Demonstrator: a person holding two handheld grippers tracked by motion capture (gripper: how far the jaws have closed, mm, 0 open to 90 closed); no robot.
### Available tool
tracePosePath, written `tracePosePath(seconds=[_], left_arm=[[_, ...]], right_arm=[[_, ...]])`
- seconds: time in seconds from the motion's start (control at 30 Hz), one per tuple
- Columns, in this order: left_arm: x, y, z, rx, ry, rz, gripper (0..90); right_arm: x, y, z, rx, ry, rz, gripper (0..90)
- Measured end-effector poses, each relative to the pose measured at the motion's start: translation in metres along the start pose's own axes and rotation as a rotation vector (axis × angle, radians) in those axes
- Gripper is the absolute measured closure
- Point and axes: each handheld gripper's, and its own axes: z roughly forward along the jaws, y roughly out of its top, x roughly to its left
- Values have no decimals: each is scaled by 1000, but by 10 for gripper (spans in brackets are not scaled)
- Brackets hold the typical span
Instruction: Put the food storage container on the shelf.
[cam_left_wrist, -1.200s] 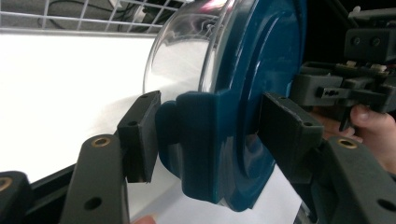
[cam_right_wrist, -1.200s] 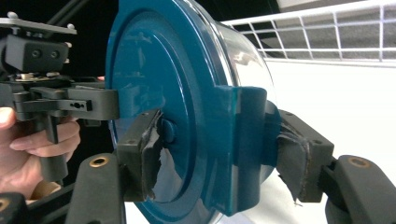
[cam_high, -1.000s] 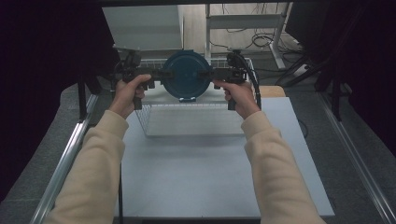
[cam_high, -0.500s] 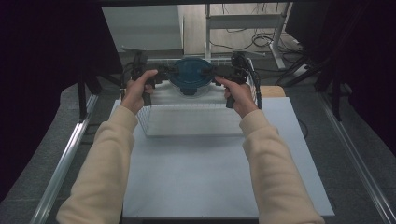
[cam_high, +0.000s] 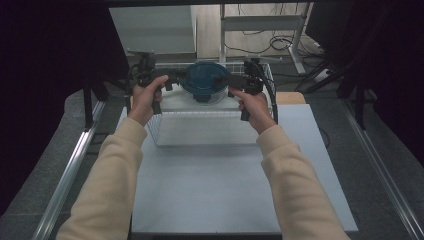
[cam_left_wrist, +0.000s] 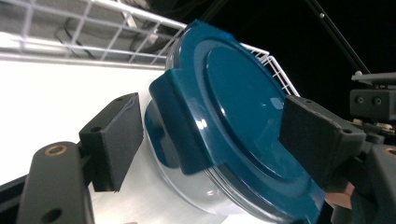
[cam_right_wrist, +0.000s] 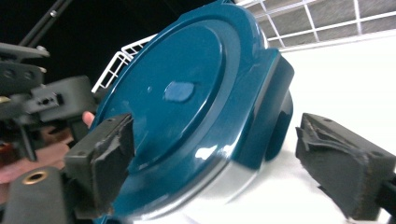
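white wire basket (cam_high: 210, 131) holds blue-lidded container (cam_high: 205, 82) — both grippers' jaws just opened

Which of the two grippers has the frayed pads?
The right gripper: its pads are torn and ragged, those of the left gripper smooth. Both pairs of jaws have just been opening, with the clips of the blue lid between them.

Container: round, teal-lidded (cam_high: 205, 82), in the far half of the basket.
Basket: white wire (cam_high: 200, 131), on the desk's far part.
Desk: pale top (cam_high: 210, 190), bare near the person.
Left tool: (cam_high: 172, 77) at the container's left edge, jaws just opened.
Right tool: (cam_high: 235, 81) at its right edge, jaws just opened.
Sleeves: cream, entering from below.
Beyond: cables on the floor (cam_high: 280, 42).
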Motion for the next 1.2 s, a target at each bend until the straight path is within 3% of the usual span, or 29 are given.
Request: tracePosePath(seconds=[0.13, 0.17, 0.2, 0.27, 0.37, 0.4, 0.43, 0.47, 0.53, 0.63, 0.73, 0.77, 0.8, 0.83, 0.87, 0.9, 0.97, 1.0, 1.07, 1.1, 1.13, 1.17, 1.2], left_arm=[[-6, -7, -15, -12, 23, 49, 217], [-6, -7, -15, -12, 23, 49, 216], [-8, -9, -18, -15, 30, 59, 216], [-10, -17, -28, -23, 32, 78, 216], [-11, -24, -34, -18, 42, 102, 218], [-12, -28, -36, -14, 54, 118, 218], [-13, -32, -39, -7, 63, 134, 218], [-16, -41, -46, -12, 72, 160, 218], [-18, -47, -50, -15, 80, 178, 217], [-24, -69, -60, -19, 86, 232, 216], [-30, -94, -69, -20, 68, 273, 214], [-32, -104, -72, -22, 60, 282, 214], [-34, -123, -76, -19, 53, 303, 214], [-34, -123, -76, -19, 53, 303, 214], [-35, -143, -80, -11, 65, 328, 214], [-35, -143, -80, -11, 65, 328, 214], [-32, -173, -81, -13, 80, 334, 219], [-32, -173, -81, -13, 80, 334, 218], [-26, -200, -76, 12, 77, 318, 221], [-26, -200, -76, 12, 77, 318, 219], [-20, -217, -70, 70, 108, 344, 216], [-20, -217, -70, 70, 108, 344, 217], [-13, -230, -67, 106, 121, 337, 218]], right_arm=[[2, -5, -12, -1, -37, -82, 104], [2, -5, -12, -1, -37, -82, 104], [1, -7, -19, -9, -41, -119, 111], [0, -13, -31, -11, -23, -192, 139], [1, -19, -39, -7, -28, -234, 144], [2, -24, -47, -4, -36, -282, 150], [2, -24, -47, -4, -36, -282, 150], [5, -32, -56, -9, -43, -318, 155], [7, -40, -66, -18, -33, -343, 159], [8, -50, -77, -31, -19, -369, 167], [6, -76, -98, -66, -5, -419, 180], [6, -76, -98, -66, -5, -419, 180], [3, -91, -107, -83, -8, -442, 184], [3, -91, -107, -83, -8, -442, 184], [-1, -108, -115, -90, -14, -462, 185], [-1, -108, -115, -90, -14, -462, 185], [-11, -135, -125, -96, -16, -483, 185], [-11, -135, -125, -96, -16, -483, 185], [-26, -164, -131, -86, -31, -475, 186], [-26, -164, -131, -86, -31, -475, 186], [-38, -182, -133, -67, -46, -475, 186], [-38, -182, -133, -67, -46, -475, 186], [-49, -199, -135, -45, -61, -472, 186]])
